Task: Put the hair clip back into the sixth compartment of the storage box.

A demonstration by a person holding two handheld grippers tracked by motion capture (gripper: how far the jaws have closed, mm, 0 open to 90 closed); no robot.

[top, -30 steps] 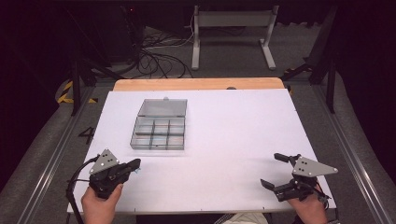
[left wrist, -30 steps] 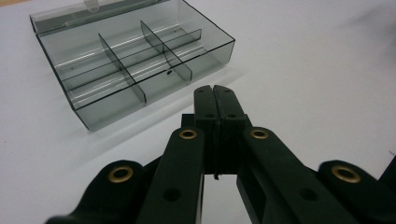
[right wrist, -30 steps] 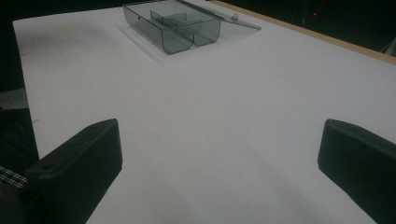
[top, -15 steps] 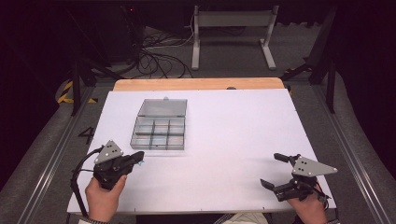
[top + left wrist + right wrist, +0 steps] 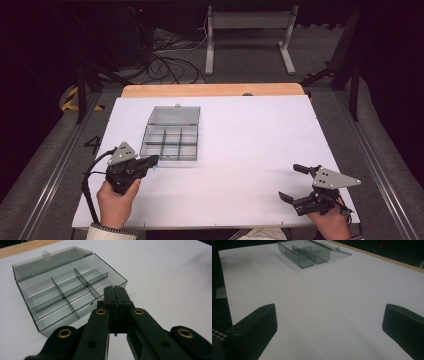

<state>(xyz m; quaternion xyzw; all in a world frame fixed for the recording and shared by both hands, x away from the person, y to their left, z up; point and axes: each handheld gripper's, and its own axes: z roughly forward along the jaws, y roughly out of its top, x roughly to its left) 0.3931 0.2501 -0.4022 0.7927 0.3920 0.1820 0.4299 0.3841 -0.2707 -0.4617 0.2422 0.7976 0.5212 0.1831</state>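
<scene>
Left gripper view: the closed left gripper (image 5: 117,293) hides the clear compartment box's (image 5: 62,290) near corner; right gripper (image 5: 298,182) gapes empty, well apart

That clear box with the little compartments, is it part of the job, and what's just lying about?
Part of the job:
- clear compartment box, lid open
- left tool, shut, beside the box's near corner
- right tool, open

Just lying about:
- cables on the floor
- metal stand

Compartment box (image 5: 171,136) on table (image 5: 250,150), left tongs (image 5: 151,161) just before it, right tongs (image 5: 294,183) well apart.
</scene>
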